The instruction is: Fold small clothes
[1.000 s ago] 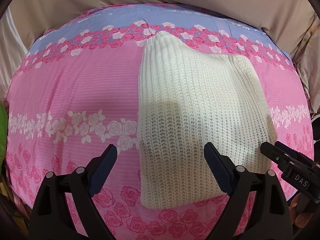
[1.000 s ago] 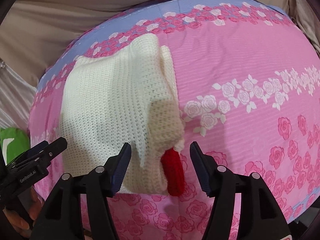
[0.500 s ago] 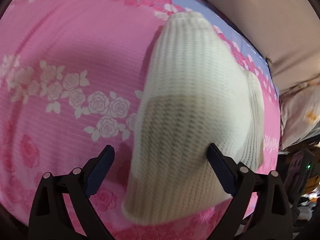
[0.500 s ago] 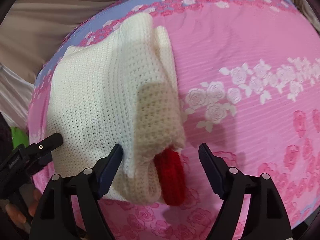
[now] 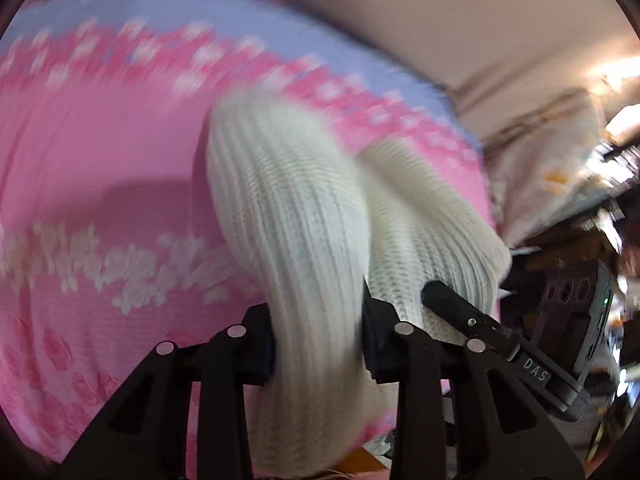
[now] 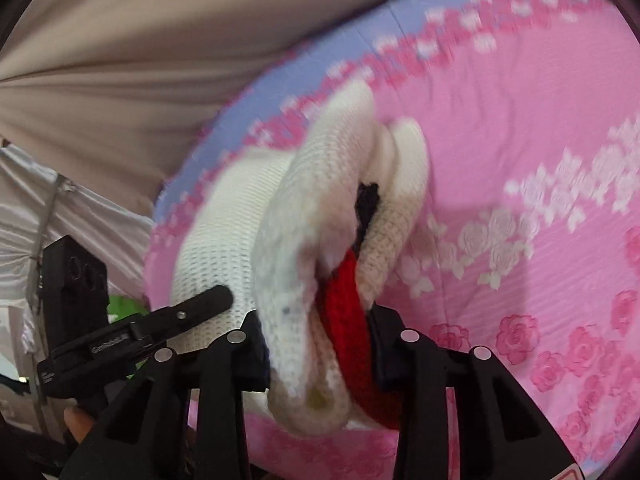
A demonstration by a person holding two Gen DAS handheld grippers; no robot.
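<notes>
While bunched between both claws, cream knit sweater [image 5: 304, 216], red trim [image 6: 348, 312]; left claw [image 5: 318, 344], right claw [image 6: 316, 344] pinching it

The bed [image 5: 100, 152] wears a pink sheet [image 6: 520, 128] printed with roses, a white rose band crossing it and a lilac stripe [image 5: 280, 40] along its far edge toward 12 o'clock. The white knitted garment [image 5: 304, 208] touches the sheet only at its far end, near the lilac stripe; its near end is raised off the sheet.
</notes>
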